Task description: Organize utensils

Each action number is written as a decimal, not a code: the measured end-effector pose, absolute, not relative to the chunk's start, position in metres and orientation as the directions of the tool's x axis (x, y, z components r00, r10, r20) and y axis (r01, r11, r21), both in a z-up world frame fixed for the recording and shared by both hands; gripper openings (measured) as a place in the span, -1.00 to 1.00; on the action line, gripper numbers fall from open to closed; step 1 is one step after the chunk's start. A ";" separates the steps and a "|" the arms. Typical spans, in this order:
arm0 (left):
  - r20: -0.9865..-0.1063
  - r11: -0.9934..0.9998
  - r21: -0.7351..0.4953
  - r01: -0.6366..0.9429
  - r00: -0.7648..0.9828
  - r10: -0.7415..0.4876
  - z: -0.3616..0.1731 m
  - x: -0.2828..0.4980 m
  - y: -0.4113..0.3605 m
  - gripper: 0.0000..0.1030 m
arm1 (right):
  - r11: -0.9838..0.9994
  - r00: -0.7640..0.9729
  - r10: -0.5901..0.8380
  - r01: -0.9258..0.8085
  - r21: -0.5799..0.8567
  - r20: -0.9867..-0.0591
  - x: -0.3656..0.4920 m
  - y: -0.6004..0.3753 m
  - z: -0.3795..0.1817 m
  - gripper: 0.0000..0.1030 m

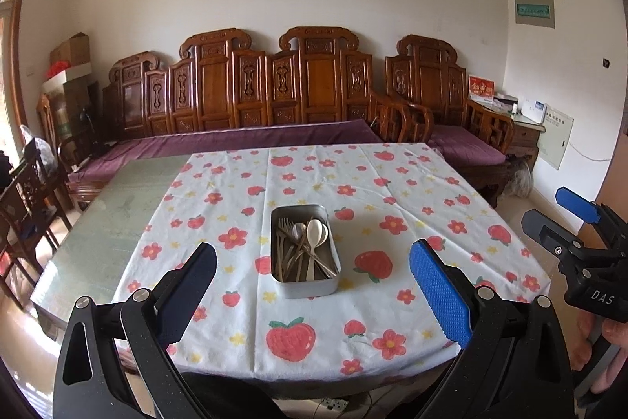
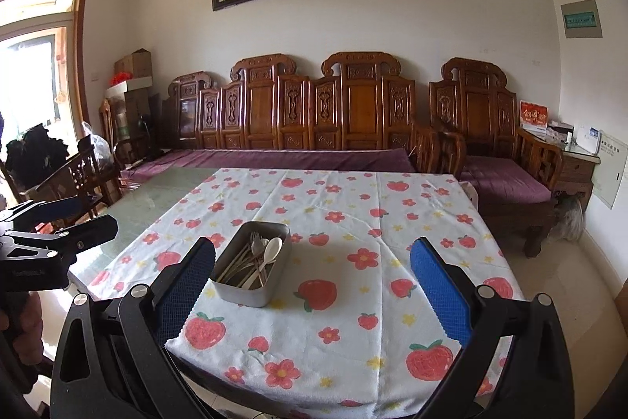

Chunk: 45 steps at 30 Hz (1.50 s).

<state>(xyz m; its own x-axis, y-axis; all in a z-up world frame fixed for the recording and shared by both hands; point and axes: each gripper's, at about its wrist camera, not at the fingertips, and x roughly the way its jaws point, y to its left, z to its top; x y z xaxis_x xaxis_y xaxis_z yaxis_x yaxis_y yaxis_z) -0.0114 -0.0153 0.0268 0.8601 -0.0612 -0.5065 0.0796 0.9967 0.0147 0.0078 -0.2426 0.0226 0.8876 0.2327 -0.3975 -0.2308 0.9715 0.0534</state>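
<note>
**Utensils All in the Tin, Both Claws Empty**

Nearest the lens, the left claw [image 1: 312, 295] stood wide open with nothing between its fingers, hanging above the near edge of the cloth [image 1: 392, 183]. The right claw [image 2: 312, 295] was spread just as wide and also held nothing; it hung over the near edge too, with the tin ahead and to its left.

The utensils [image 1: 304, 248] lay together in one metal tin [image 1: 310, 287] in the middle of the cloth, handles toward the camera, heads toward the far end, crossing one another in a loose pile. None lay loose on the cloth.

This would fit either stage: a jumble waiting to be sorted out of the tin, or pieces gathered into it as the tidy end. The pictures did not settle which.

Count: one tin; one white spoon [image 1: 314, 234]; at least two metal spoons beside it; several forks [image 1: 284, 226], perhaps three or four, too tangled to number surely.
</note>
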 end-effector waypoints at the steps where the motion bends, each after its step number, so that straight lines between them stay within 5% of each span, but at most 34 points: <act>1: -0.498 0.997 0.018 0.078 0.865 -0.059 0.030 -0.015 -0.016 0.85 | 0.971 0.893 0.233 -0.231 0.052 -0.385 0.003 -0.243 0.028 0.95; 9: -0.454 0.998 0.020 0.057 0.890 -0.042 0.050 -0.036 -0.017 0.85 | 0.974 0.920 0.224 -0.224 0.036 -0.322 -0.021 -0.243 0.055 0.95; 45: -0.429 0.999 0.015 0.043 0.903 -0.032 0.049 -0.043 -0.022 0.85 | 0.976 0.916 0.217 -0.209 0.058 -0.339 -0.017 -0.242 0.043 0.95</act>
